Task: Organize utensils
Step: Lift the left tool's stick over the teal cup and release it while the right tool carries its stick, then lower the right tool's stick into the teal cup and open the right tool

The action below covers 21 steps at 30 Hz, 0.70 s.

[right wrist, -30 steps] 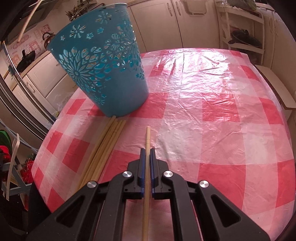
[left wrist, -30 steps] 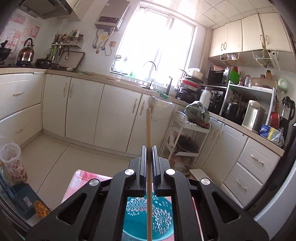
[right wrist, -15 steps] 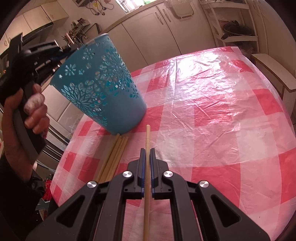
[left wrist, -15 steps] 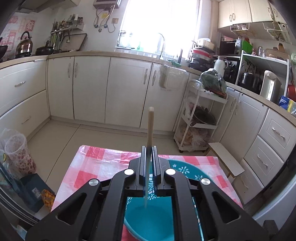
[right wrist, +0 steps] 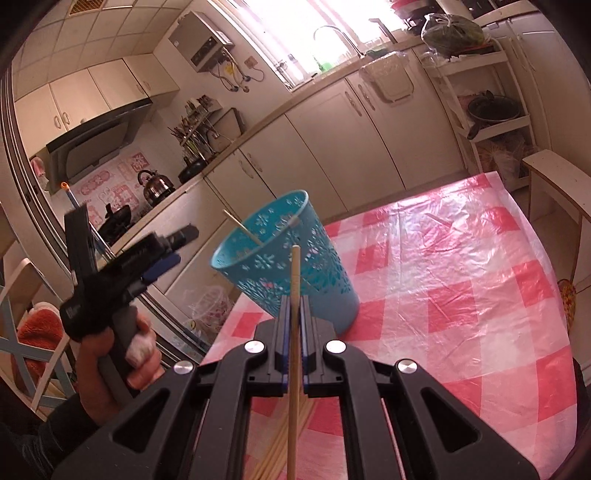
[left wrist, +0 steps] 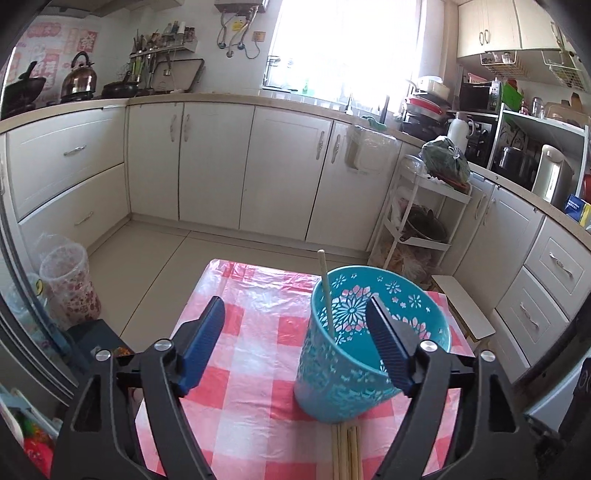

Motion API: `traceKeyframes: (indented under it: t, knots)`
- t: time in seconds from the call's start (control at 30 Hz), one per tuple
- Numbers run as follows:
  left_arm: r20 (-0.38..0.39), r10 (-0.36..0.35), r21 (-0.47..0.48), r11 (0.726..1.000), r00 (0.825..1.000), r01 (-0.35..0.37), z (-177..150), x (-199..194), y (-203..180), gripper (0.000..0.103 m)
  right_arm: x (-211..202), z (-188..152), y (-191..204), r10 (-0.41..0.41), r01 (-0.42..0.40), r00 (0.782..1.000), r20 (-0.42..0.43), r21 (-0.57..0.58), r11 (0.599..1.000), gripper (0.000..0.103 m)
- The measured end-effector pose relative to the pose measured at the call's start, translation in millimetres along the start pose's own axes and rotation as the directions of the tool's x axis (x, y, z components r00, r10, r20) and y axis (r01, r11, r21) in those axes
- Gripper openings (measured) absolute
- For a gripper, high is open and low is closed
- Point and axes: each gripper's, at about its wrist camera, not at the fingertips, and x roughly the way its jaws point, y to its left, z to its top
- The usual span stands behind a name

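One chopstick [left wrist: 326, 295] leans inside the cup [left wrist: 373, 347] at frame centre on the desk [left wrist: 258, 369]; left claw [left wrist: 295, 332] is released. Right claw [right wrist: 294, 325] is clenched on another stick [right wrist: 294, 350].

Kitchen, L-shaped run of cream cabinets [left wrist: 218, 162] under a pale countertop [left wrist: 236, 99]. Bright window [left wrist: 343, 44] above the sink tap [right wrist: 334, 35]; daylight strong, glass washed out. Water heater [right wrist: 201, 42] on the white wall beside the window. Kettle [left wrist: 79, 75] and black pan [left wrist: 120, 88] on the counter at left, extractor hood [right wrist: 96, 142] overhead. White tiered rack [left wrist: 421, 221] against the cabinets at right. Floor pale tile [left wrist: 147, 254]. Upper cupboards [left wrist: 506, 26] at right
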Motion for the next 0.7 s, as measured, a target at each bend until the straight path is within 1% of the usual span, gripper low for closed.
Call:
traceKeyframes:
  t: [0.07,0.2,0.27,0.37,0.47,0.57,0.63,0.7]
  knots:
    - [-0.012,0.015,-0.007,1.000,1.000,-0.015,-11.8,-11.3,7.7,0.087,-4.2,7.7,7.7,0.025,-0.025,0.999,0.023,-0.005,1.000,0.005]
    - [-0.080,0.036,0.001,0.999,0.996,-0.037,-42.7,-22.5,18.4,0.092,-4.9,34.2,26.9,0.085,-0.083,0.992,0.091,-0.023,0.996,0.005]
    - [-0.124,0.043,-0.014,0.999,0.991,-0.045,-60.9,-24.8,26.6,0.092,-2.1,53.6,39.8,0.112,-0.107,0.984,0.140,-0.037,0.994,0.005]
    - [-0.196,0.035,-0.057,0.997,0.980,-0.047,-86.7,-24.2,39.5,0.093,5.8,85.4,62.5,0.133,-0.116,0.963,0.235,-0.084,0.990,0.005]
    - [-0.237,0.042,-0.089,0.994,0.970,-0.064,-107.2,-24.0,50.0,0.093,25.6,109.6,79.2,0.108,-0.069,0.940,0.324,-0.130,0.989,0.005]
    - [-0.256,0.044,-0.104,0.992,0.966,-0.073,-118.8,-26.5,58.7,0.093,51.9,120.4,81.7,0.048,0.008,0.923,0.382,-0.145,0.989,0.005]
    - [-0.256,0.049,-0.103,0.992,0.965,-0.078,-122.7,-29.0,63.2,0.093,70.3,121.8,79.1,0.000,0.061,0.920,0.393,-0.142,0.988,0.005]
    - [-0.256,0.051,-0.107,0.991,0.965,-0.081,-123.3,-29.4,66.3,0.093,89.1,120.0,74.8,-0.043,0.106,0.930,0.366,-0.154,0.982,0.005]
